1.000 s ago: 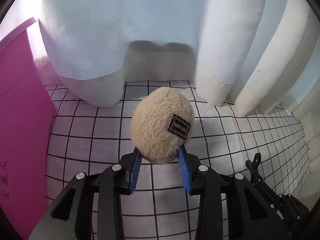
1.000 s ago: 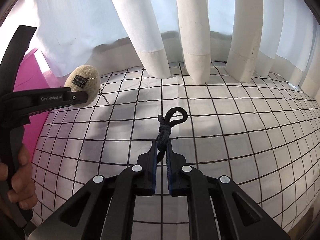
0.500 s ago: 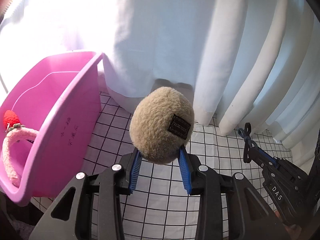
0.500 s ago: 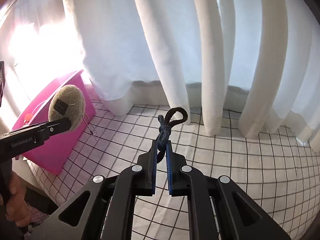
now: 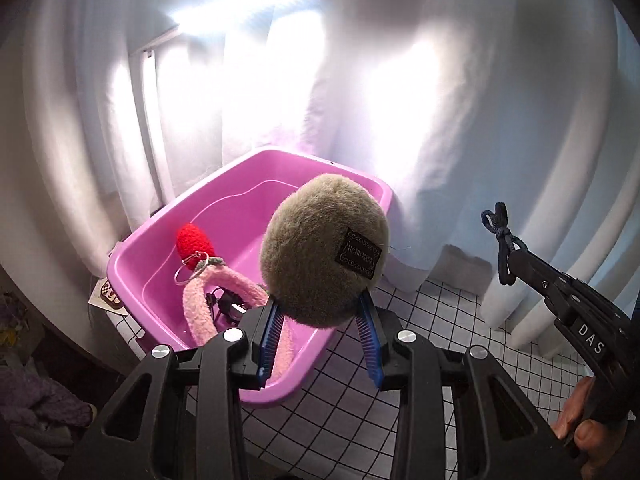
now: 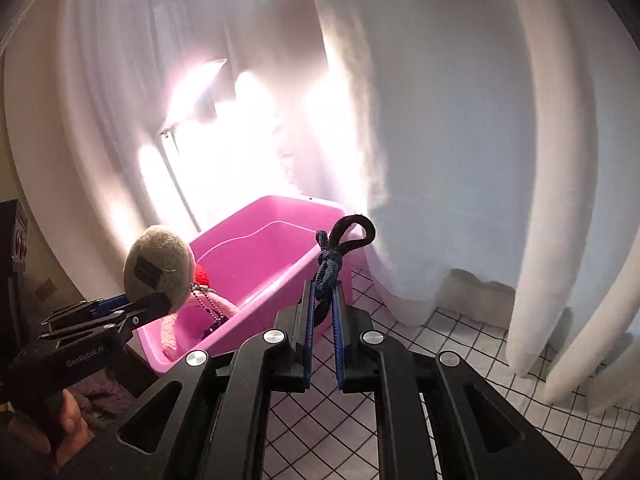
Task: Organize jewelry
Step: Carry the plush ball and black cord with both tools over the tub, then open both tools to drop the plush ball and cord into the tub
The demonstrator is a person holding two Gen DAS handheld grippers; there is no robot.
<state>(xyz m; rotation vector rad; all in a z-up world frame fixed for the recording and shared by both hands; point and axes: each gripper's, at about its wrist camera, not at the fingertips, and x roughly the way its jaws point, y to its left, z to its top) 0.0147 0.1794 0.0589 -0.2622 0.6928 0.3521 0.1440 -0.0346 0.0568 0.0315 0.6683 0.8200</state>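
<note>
My left gripper [image 5: 320,312] is shut on a beige fluffy pompom charm [image 5: 324,250] with a dark label, held in the air over the near end of a pink plastic bin [image 5: 256,168]. In the right wrist view the same pompom charm [image 6: 158,266] hangs at the left, a bead chain dangling under it into the pink bin [image 6: 280,208]. My right gripper [image 6: 322,304] is shut on a dark knotted cord hair tie [image 6: 340,248], just right of the bin's near corner. Inside the bin lie a red knitted charm [image 5: 195,240] on a metal ring and a pink fuzzy band [image 5: 200,308].
White curtains [image 5: 440,120] hang close behind the bin, with bright light through them. A white cloth with a black grid [image 5: 360,400] covers the surface below. The right gripper [image 5: 505,242] shows at the right edge of the left wrist view. Dark clutter [image 5: 36,408] lies lower left, off the cloth.
Both grippers have risen and swung left toward the pink bin, each keeping its hold. The bin's inside and its contents have come into full view; the pompom now hangs over it.
</note>
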